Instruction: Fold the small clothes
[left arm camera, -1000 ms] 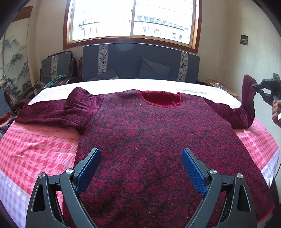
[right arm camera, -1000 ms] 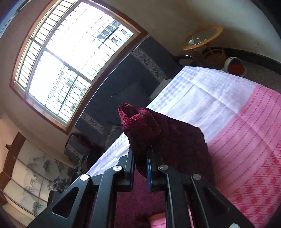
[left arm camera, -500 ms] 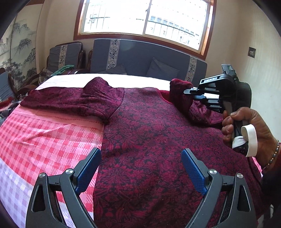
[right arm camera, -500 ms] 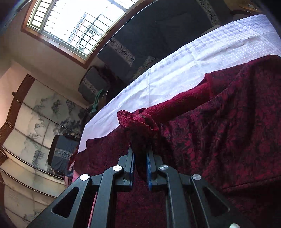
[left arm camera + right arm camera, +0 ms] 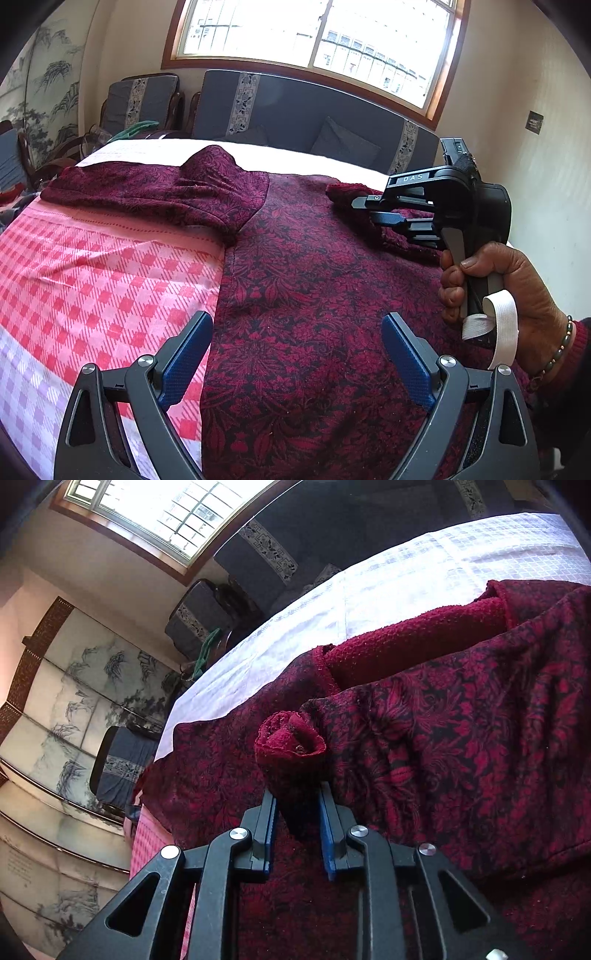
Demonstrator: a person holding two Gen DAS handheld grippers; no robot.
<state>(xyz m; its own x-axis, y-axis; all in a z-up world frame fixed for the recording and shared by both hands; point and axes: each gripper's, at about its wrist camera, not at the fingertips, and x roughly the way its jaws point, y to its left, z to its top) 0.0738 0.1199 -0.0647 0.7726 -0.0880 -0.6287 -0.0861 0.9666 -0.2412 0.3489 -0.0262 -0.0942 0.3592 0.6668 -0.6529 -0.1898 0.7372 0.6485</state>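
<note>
A dark red floral top [image 5: 314, 295] lies spread face-up on a bed [image 5: 92, 288] covered with a pink-and-white checked sheet, its neckline toward the grey sofa [image 5: 295, 110] under the window [image 5: 314, 37]. One sleeve [image 5: 147, 188] stretches flat out to the far side, across the checked sheet. The other sleeve [image 5: 424, 720] is folded in over the chest of the top, its rolled cuff [image 5: 291, 746] resting on the patterned cloth just below the neckline.

The right hand-held gripper [image 5: 297, 812] sits low over the garment. Its jaws have just been opening and now stand a little apart with the cuff between them; the blue pads [image 5: 271, 830] flank the cloth, and whether they still press on it I cannot tell. A person's hand [image 5: 491, 295] grips its handle, a white strap looped over the knuckles and a bead bracelet at the wrist.

The left hand-held gripper [image 5: 295, 362] hovers above the lower body of the top with its jaws spread wide and nothing between them, one finger [image 5: 184, 362] over the garment's edge by the checked sheet.
</note>
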